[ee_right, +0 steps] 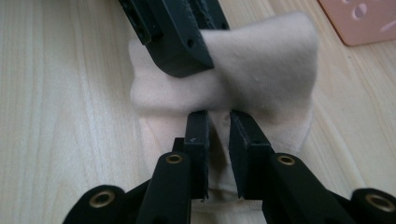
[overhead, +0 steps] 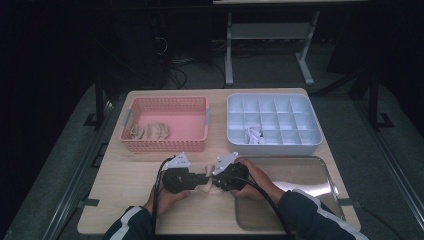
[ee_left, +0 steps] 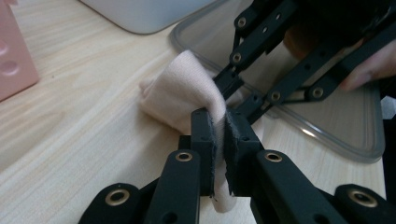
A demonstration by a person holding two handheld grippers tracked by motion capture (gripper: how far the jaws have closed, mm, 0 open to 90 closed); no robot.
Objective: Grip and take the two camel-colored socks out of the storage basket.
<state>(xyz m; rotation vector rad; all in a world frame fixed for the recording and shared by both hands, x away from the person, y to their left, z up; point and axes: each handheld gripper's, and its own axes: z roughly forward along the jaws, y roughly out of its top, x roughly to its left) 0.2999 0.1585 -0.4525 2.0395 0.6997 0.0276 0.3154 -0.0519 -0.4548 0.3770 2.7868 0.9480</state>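
A pale pink cloth (overhead: 208, 183) lies bunched on the wooden table (overhead: 125, 200), toward its near edge and just left of the metal tray (overhead: 320, 172) that fills the near right corner. The left gripper (overhead: 204, 178) comes at it from the left and the right gripper (overhead: 214, 179) from the right, so that the two meet tip to tip over the fabric. In the left gripper view the left gripper (ee_left: 219, 128) has its jaws pinched tight on a fold of the cloth (ee_left: 180, 95), which rises in a soft hump behind the pads, one end hanging below them. In the right gripper view the right gripper (ee_right: 218, 122) likewise clamps a fold of the cloth (ee_right: 261, 74), a narrow strip of fabric showing between its pads, while the other gripper's dark jaws bite into the same bundle just above. A hand holds each gripper, sleeves entering from the near edge. Along the far edge stand a pink basket (overhead: 165, 145) at the left, with similar cloths (overhead: 149, 131) inside, and a white divided box (overhead: 274, 142) at the right, with one white item (overhead: 254, 134) in a near compartment
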